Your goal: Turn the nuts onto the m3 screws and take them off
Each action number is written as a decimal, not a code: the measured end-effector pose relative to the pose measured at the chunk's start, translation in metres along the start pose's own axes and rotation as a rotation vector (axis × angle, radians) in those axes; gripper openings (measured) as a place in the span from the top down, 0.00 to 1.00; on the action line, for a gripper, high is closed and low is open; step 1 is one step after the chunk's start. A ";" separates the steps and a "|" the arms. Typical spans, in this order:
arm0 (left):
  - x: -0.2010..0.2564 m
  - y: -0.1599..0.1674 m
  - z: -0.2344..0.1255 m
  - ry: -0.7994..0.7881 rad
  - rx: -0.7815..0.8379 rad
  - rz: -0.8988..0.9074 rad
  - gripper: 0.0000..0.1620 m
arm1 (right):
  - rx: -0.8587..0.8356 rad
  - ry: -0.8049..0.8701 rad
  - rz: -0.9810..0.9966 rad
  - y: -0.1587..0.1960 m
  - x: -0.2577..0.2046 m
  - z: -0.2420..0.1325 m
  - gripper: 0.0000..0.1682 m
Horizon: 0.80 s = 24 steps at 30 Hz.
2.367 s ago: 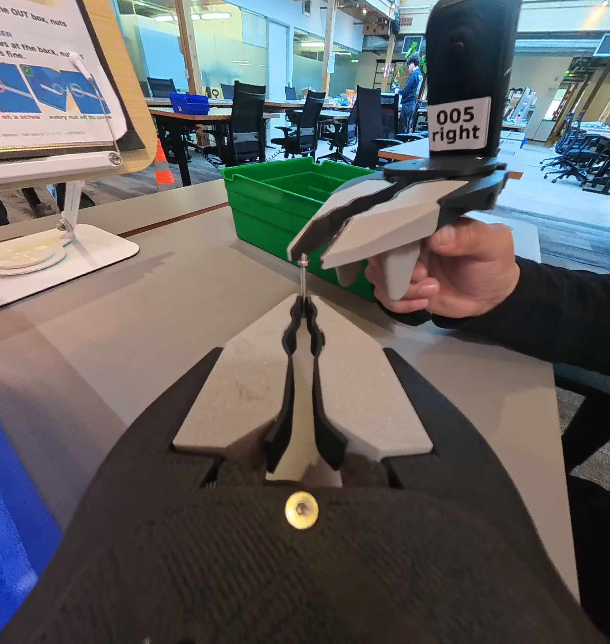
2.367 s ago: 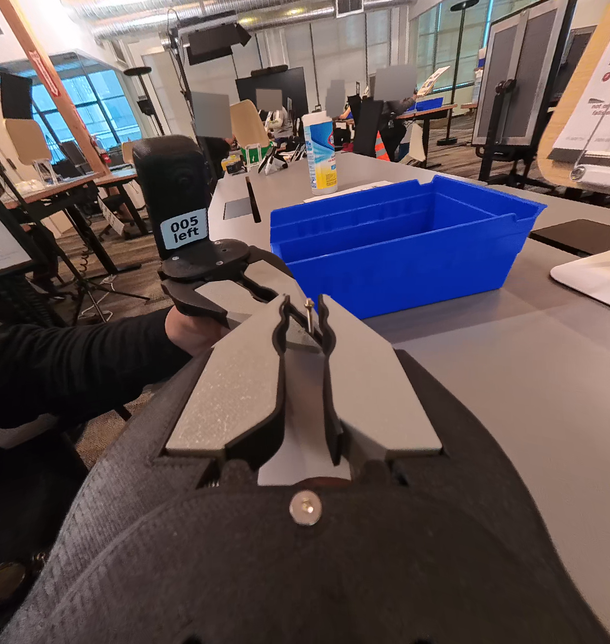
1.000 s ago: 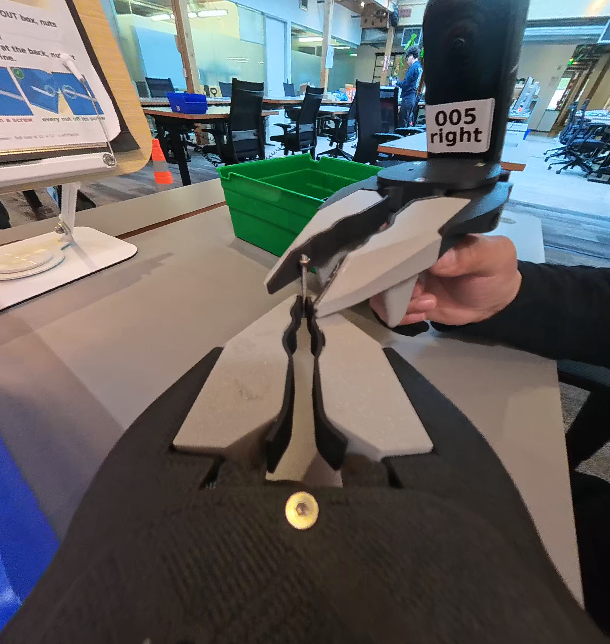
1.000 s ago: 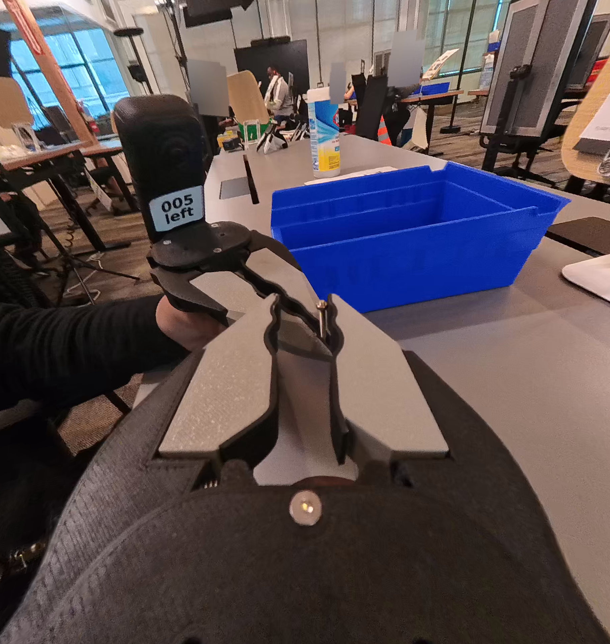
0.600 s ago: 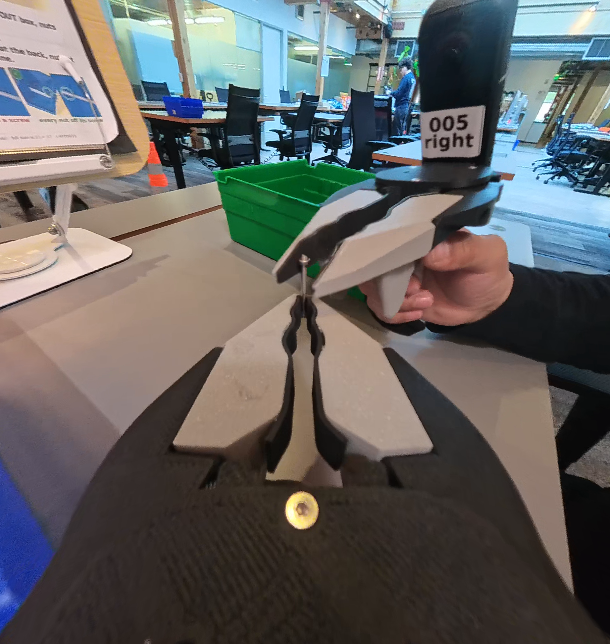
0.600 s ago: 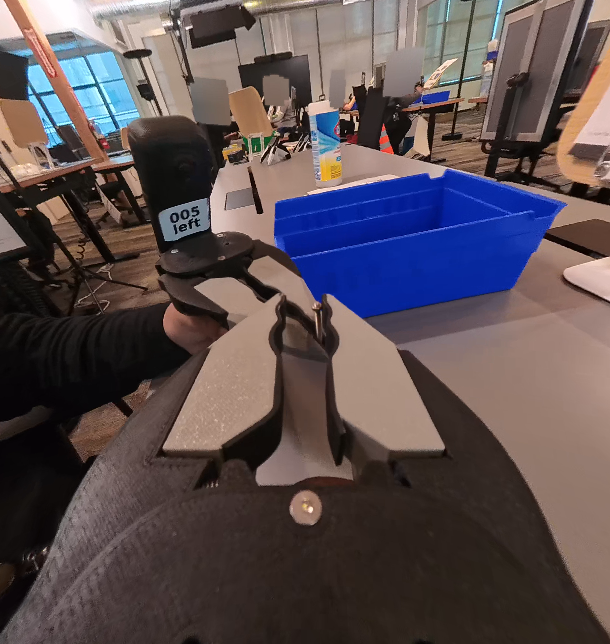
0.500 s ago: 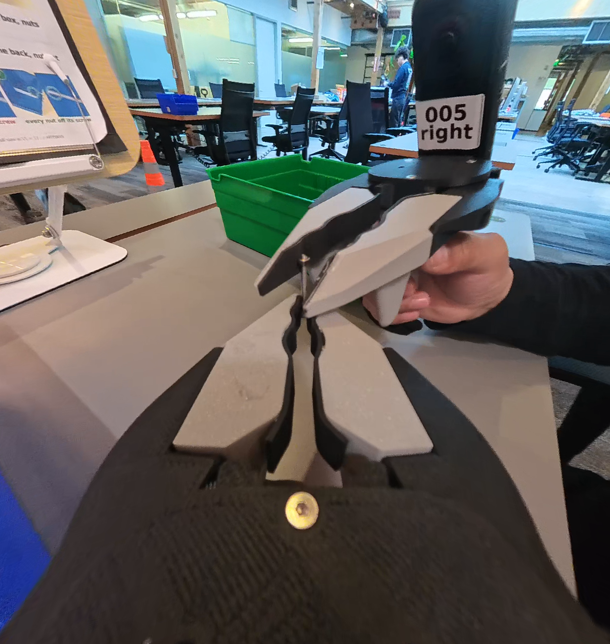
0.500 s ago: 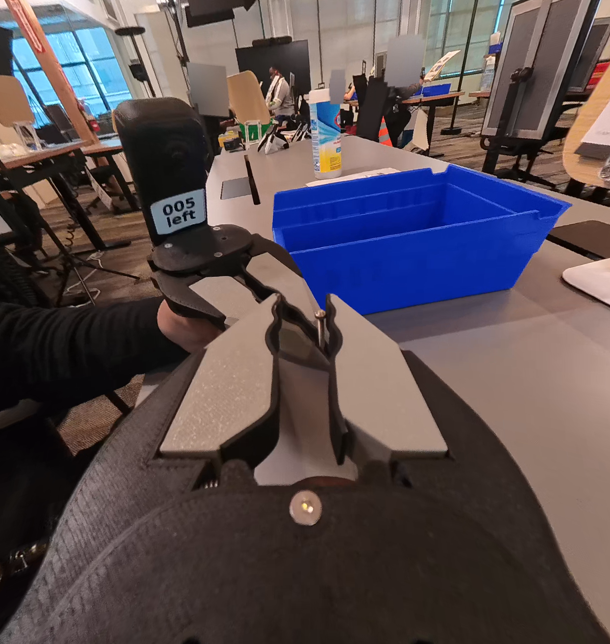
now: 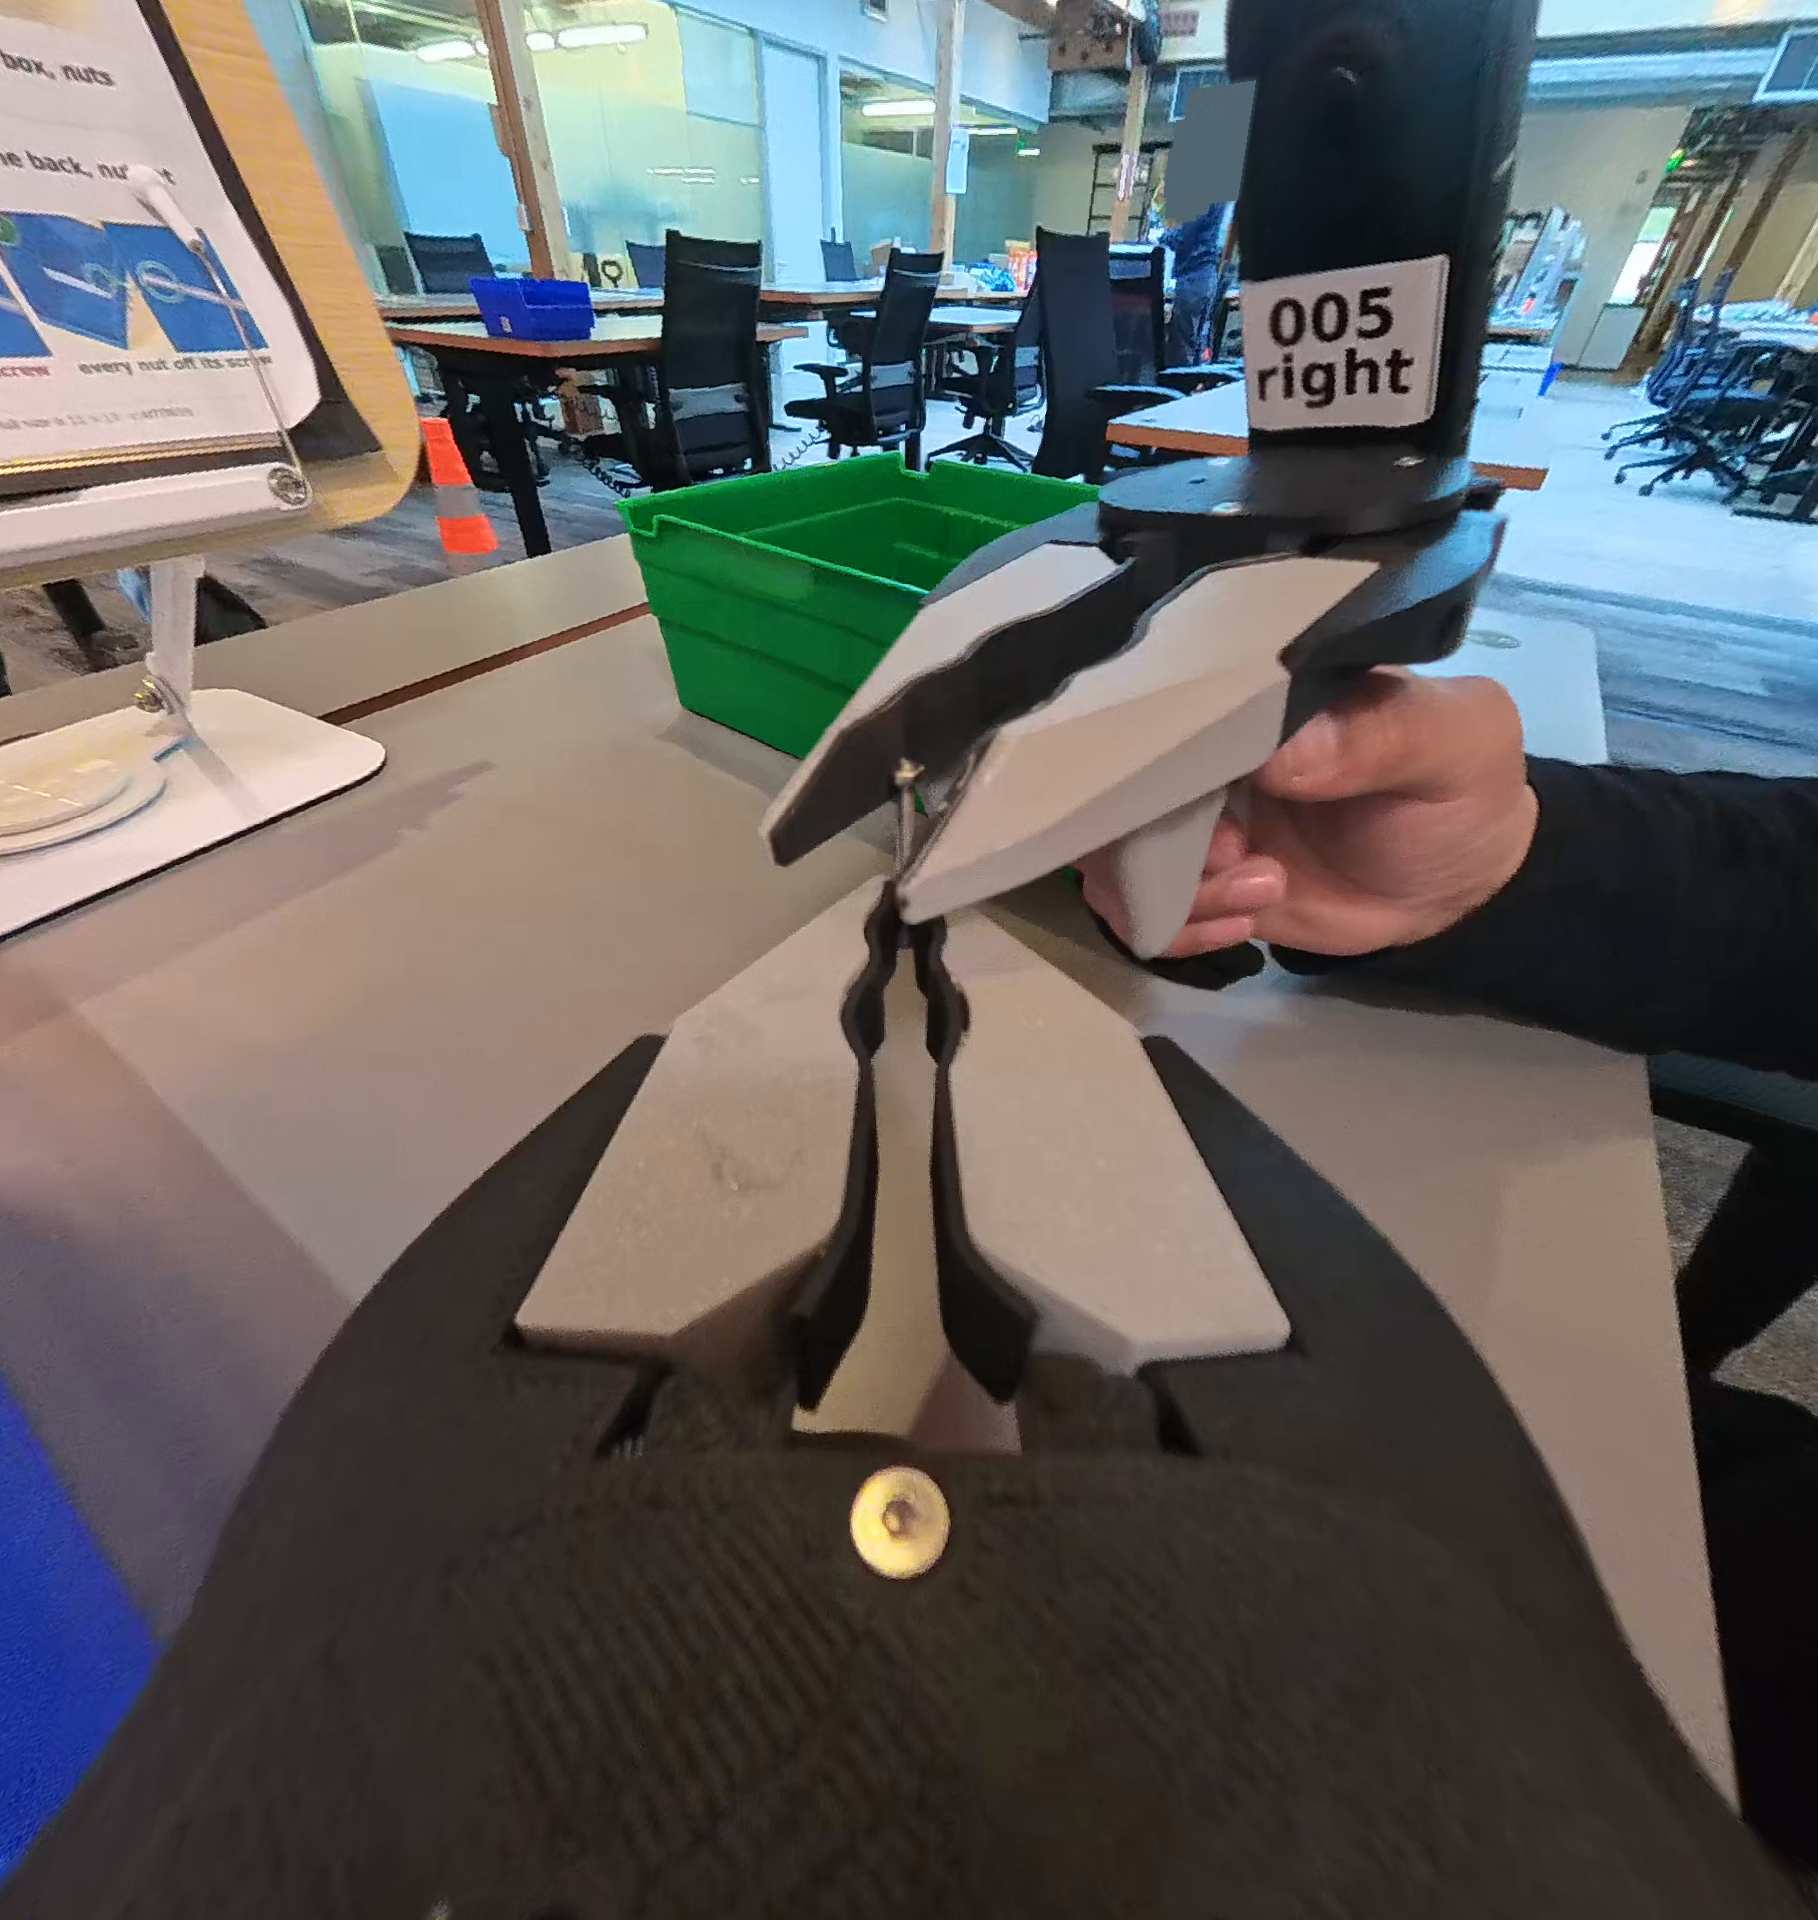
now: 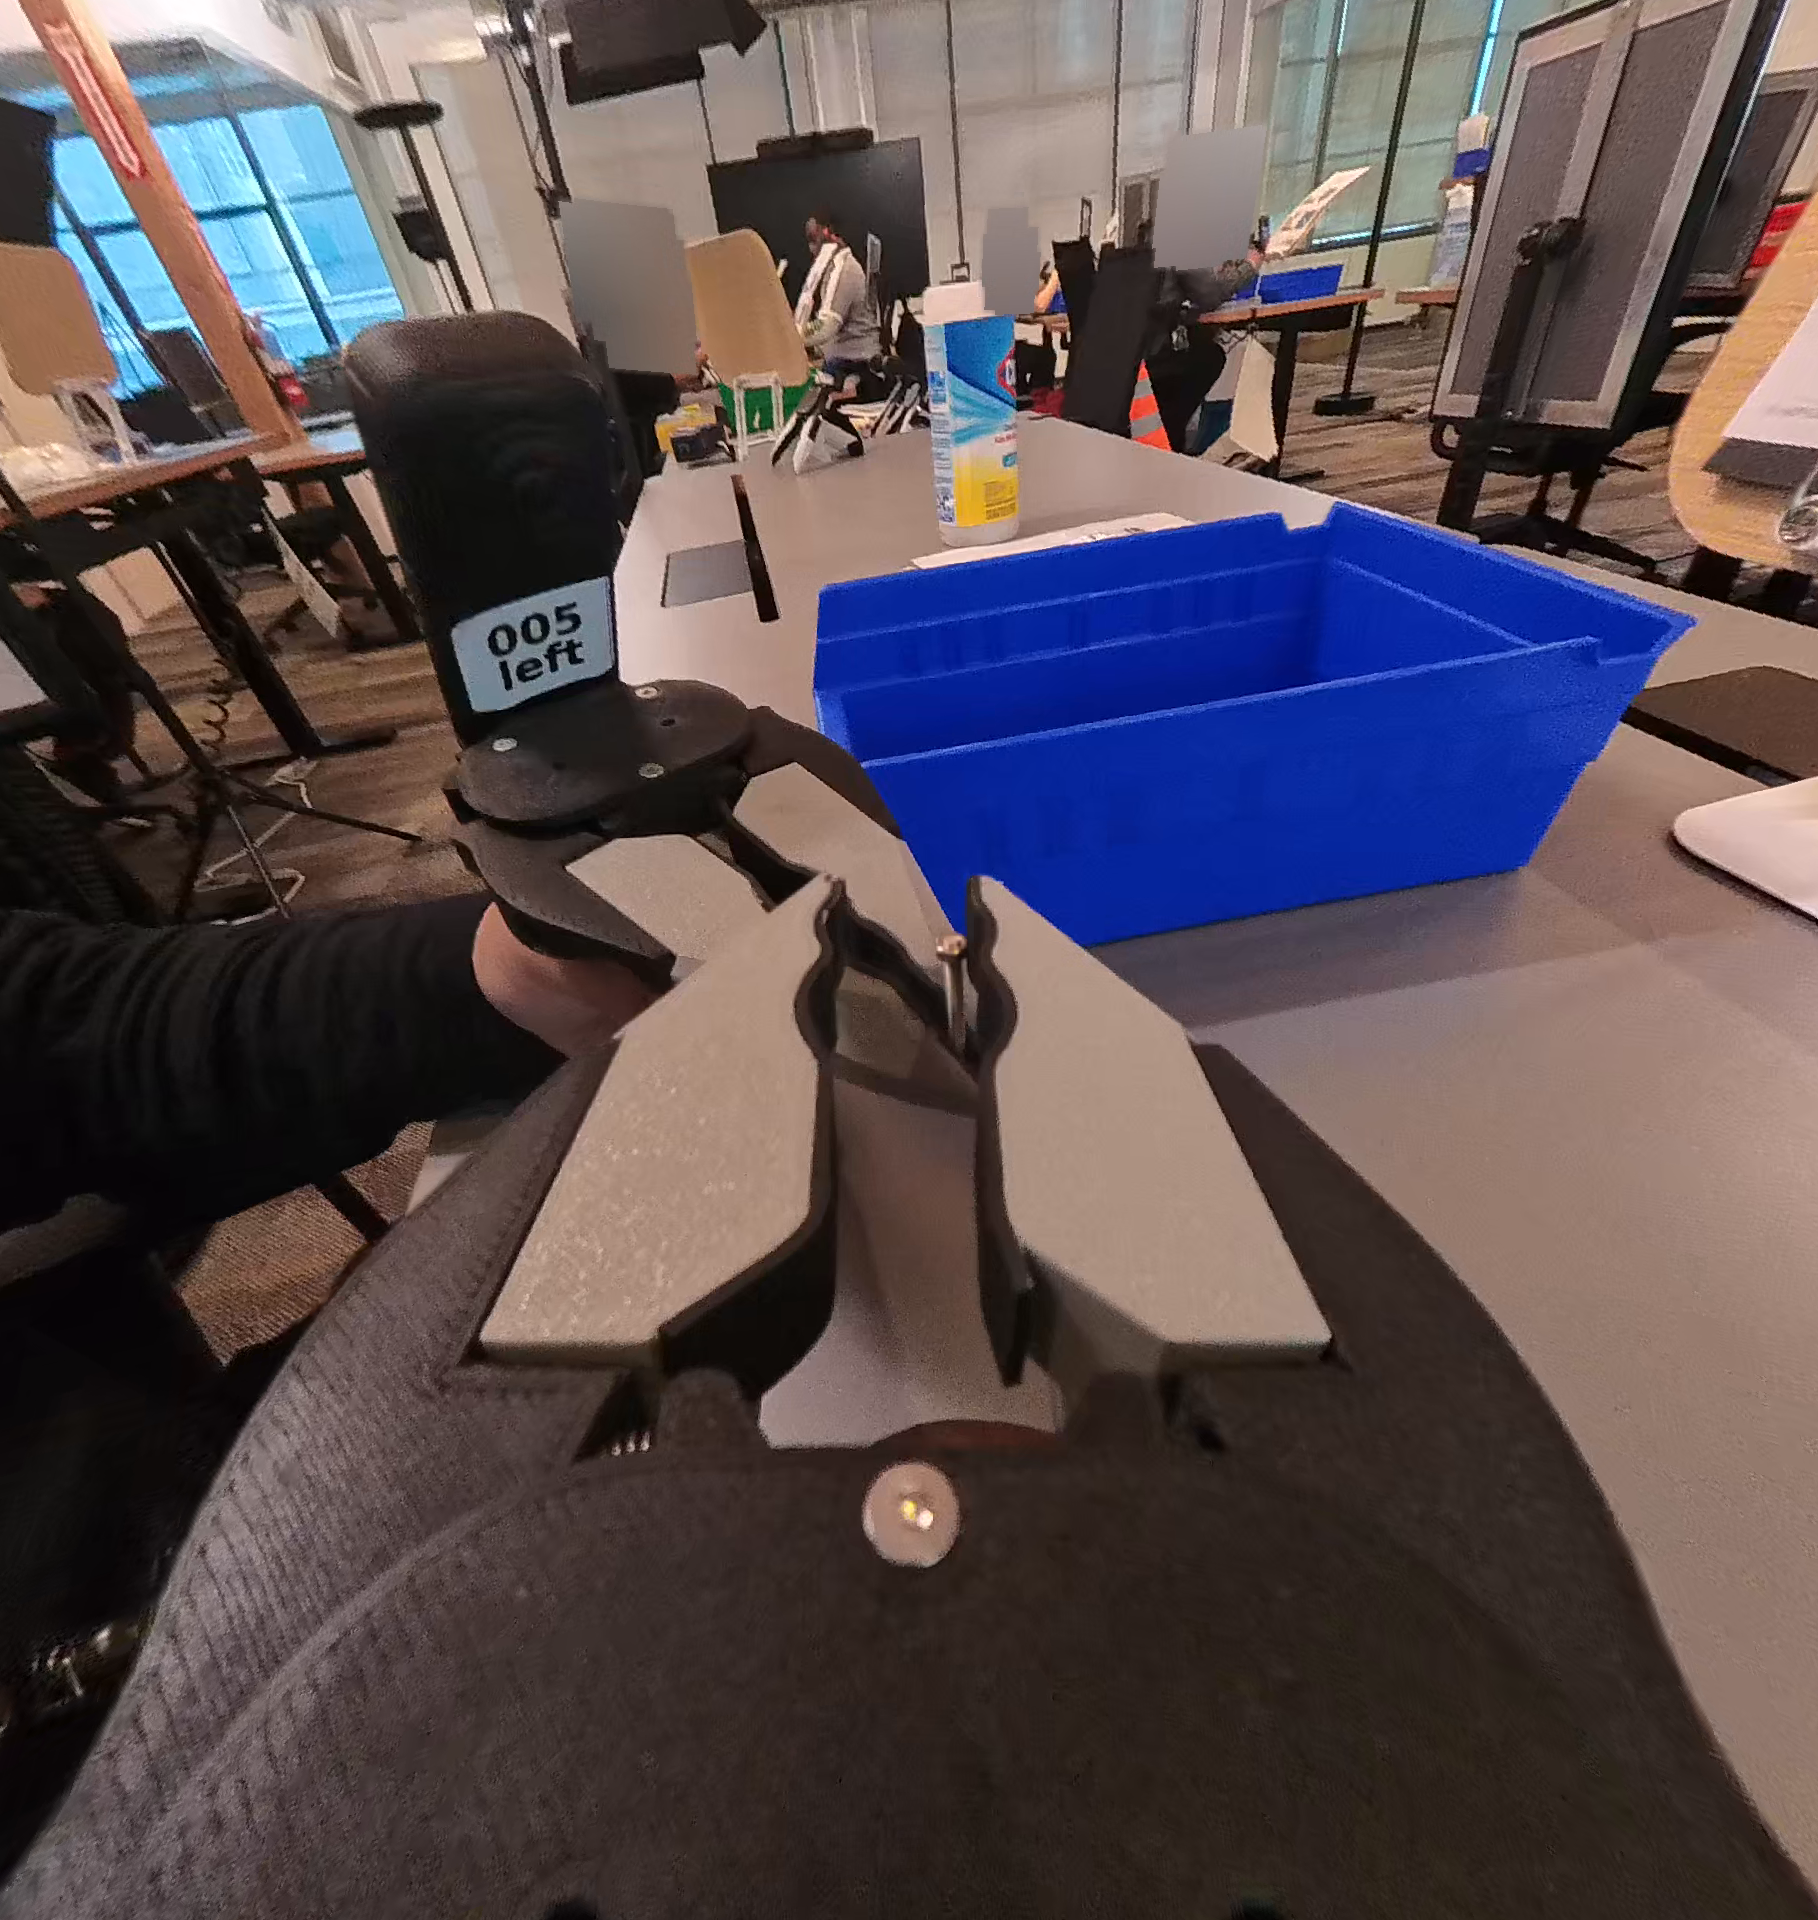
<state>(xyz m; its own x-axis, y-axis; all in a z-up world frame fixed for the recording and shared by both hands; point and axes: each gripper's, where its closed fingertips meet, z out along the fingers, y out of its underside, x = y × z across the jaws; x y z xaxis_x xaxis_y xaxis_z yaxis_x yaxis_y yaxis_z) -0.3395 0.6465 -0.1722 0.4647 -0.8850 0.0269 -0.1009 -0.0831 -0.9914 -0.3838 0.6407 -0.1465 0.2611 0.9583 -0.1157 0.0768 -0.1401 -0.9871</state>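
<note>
My left gripper point(image 9: 900, 912) is shut on the lower end of a thin m3 screw point(image 9: 903, 821), which stands upright from its fingertips above the grey table point(image 9: 417, 987). My right gripper point(image 10: 905, 894) is open, with its two fingers on either side of the screw point(image 10: 952, 987). The shaft sits close to the right-hand finger. In the left wrist view the right gripper point(image 9: 843, 881) comes in from the right, held by a hand point(image 9: 1383, 821). No nut shows clearly on the screw.
A blue bin point(image 10: 1196, 810) stands on the table beyond the grippers. A green bin point(image 9: 780, 623) stands at the far side. An instruction sheet on a white stand point(image 9: 209, 769) is at the left. A wipes canister point(image 10: 972, 426) stands behind the blue bin. Tip to tip, the grippers are about 4 cm apart.
Both grippers have swayed slightly together. The left stays shut on the screw and the right stays open around it, its fingertips now a little further across the shaft.
</note>
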 end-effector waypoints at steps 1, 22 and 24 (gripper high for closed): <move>-0.001 0.000 -0.001 -0.004 0.001 0.002 1.00 | -0.002 0.006 -0.007 0.000 0.001 -0.001 0.88; -0.010 -0.005 -0.007 -0.022 0.035 -0.038 1.00 | 0.038 0.017 0.008 -0.008 0.010 -0.015 0.92; -0.009 -0.005 -0.006 -0.015 0.033 -0.041 1.00 | 0.027 0.002 0.013 -0.005 0.007 -0.013 0.93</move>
<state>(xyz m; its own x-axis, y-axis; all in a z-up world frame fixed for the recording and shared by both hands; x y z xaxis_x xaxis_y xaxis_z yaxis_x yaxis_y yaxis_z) -0.3482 0.6518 -0.1670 0.4808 -0.8743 0.0662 -0.0526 -0.1041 -0.9932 -0.3698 0.6449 -0.1410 0.2637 0.9560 -0.1283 0.0479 -0.1459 -0.9881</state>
